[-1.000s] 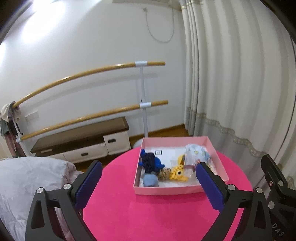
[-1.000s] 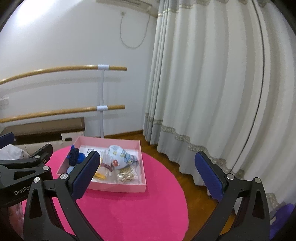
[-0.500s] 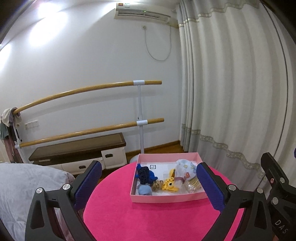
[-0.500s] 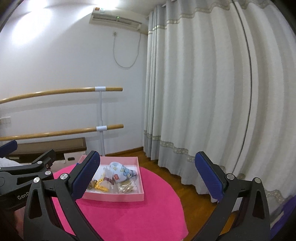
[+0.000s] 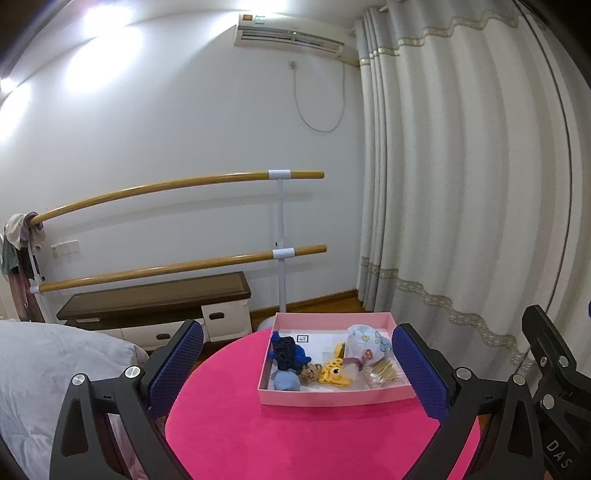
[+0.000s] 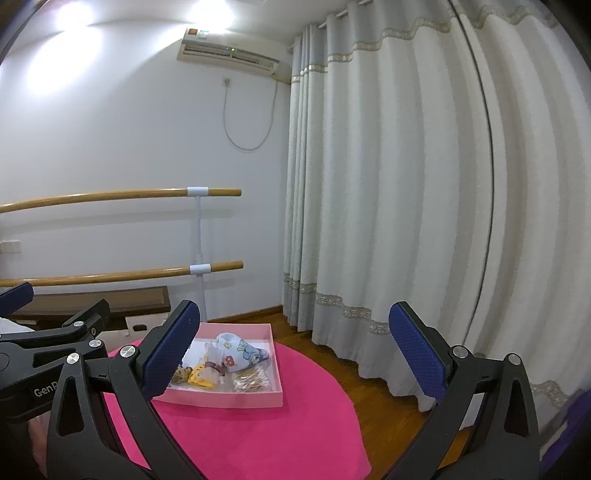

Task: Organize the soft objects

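Presently, my holdings and surroundings, item by item.

My left gripper (image 5: 295, 365): jaws spread wide, nothing between them, held above the near side of the table. Blue textured pads (image 5: 177, 365) face inward.

My right gripper (image 6: 295, 350): jaws likewise spread wide and empty, held to the right of the left one, whose black frame shows at the left edge of the right wrist view.

Round table (image 5: 295, 435), bright pink top, below both grippers.

Pink box (image 5: 332, 397), shallow and open, standing on the far part of the table, between my left jaws in the left wrist view. Contents, left to right:
- dark blue knitted piece (image 5: 288, 352), at the left side, toward the far wall of the box;
- pale blue soft piece (image 5: 286, 382), in the near left corner, touching the dark blue one;
- small brown striped piece (image 5: 312, 371), just beside it;
- yellow crocheted piece (image 5: 334, 373), near the middle;
- light blue printed fabric pouch (image 5: 367, 339), at the right, toward the far side;
- clear packet of cotton swabs (image 5: 382, 373), in the near right corner.

Beyond the table: two wooden barre rails (image 5: 177, 184) on a white post, a low dark-topped bench (image 5: 155, 295) under them, a wall air conditioner (image 5: 291, 35) high up, pale curtains (image 5: 461, 184) at right, a grey-white pillow (image 5: 44, 362) at near left.
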### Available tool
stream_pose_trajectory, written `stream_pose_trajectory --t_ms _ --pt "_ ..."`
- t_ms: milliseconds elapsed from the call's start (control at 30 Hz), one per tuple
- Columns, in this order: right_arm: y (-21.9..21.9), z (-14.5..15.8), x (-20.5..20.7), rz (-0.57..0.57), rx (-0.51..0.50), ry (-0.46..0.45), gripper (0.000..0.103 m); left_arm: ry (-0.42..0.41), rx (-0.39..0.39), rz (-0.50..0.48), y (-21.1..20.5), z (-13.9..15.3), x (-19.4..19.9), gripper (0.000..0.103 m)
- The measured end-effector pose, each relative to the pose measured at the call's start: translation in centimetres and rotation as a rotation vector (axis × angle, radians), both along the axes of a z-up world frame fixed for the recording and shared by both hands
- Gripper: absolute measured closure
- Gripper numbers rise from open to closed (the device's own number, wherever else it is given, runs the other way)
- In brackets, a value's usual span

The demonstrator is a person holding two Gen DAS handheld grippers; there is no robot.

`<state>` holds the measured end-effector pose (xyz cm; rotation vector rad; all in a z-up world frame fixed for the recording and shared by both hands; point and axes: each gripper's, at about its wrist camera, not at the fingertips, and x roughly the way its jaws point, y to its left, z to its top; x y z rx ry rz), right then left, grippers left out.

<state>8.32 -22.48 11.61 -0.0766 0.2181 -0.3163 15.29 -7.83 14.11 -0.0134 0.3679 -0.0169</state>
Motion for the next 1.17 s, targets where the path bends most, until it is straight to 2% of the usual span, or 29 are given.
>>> stream_pose_trajectory --t_ms 1167 --pt "-0.33 -0.13 0.41 -0.001 -0.007 -0.007 0.000 0.002 -0.001 0.005 0.14 -0.07 0.02 0.001"
